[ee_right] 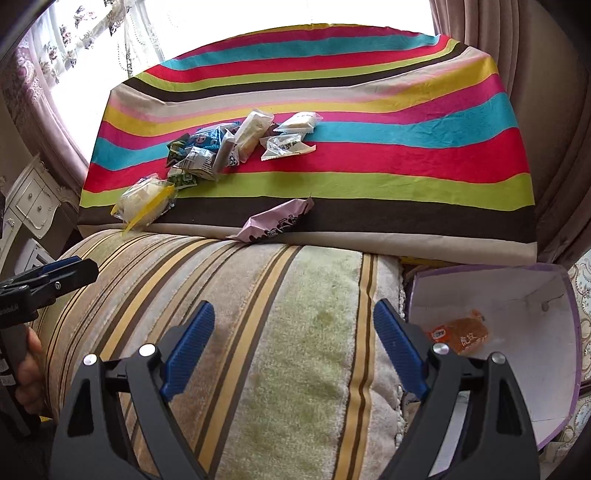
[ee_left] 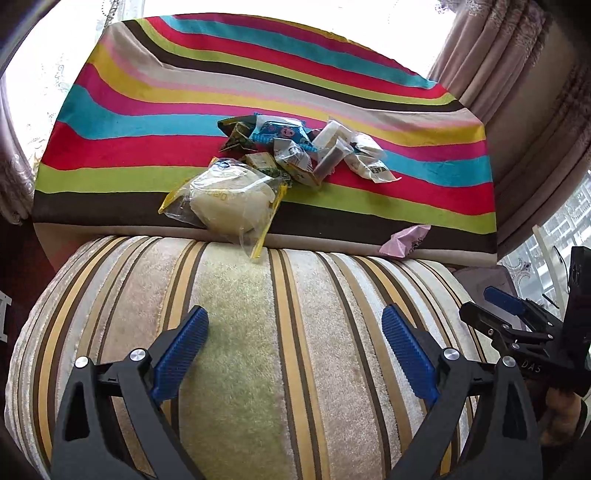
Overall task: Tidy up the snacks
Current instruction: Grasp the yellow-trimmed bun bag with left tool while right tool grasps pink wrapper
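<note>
A heap of small snack packets (ee_left: 291,147) (ee_right: 236,144) lies on the rainbow-striped cloth (ee_left: 147,96) (ee_right: 406,147). A clear bag with a pale bun (ee_left: 229,201) (ee_right: 146,201) sits at the cloth's near edge. A pink packet (ee_left: 404,240) (ee_right: 277,219) lies at the same edge, further right. My left gripper (ee_left: 295,336) hovers open over the striped cushion (ee_left: 236,314), with nothing between its fingers. My right gripper (ee_right: 293,328) is open too, empty, above the same cushion (ee_right: 295,314). An orange packet (ee_right: 458,334) lies inside the white box (ee_right: 517,295) beside it.
Curtains (ee_left: 491,55) (ee_right: 476,26) hang at the right, bright windows behind the cloth. A white carved cabinet (ee_right: 29,206) stands at the left. The right tool (ee_left: 517,325) shows at the left view's right edge. The left tool (ee_right: 48,277) and a hand (ee_right: 31,373) show in the right wrist view.
</note>
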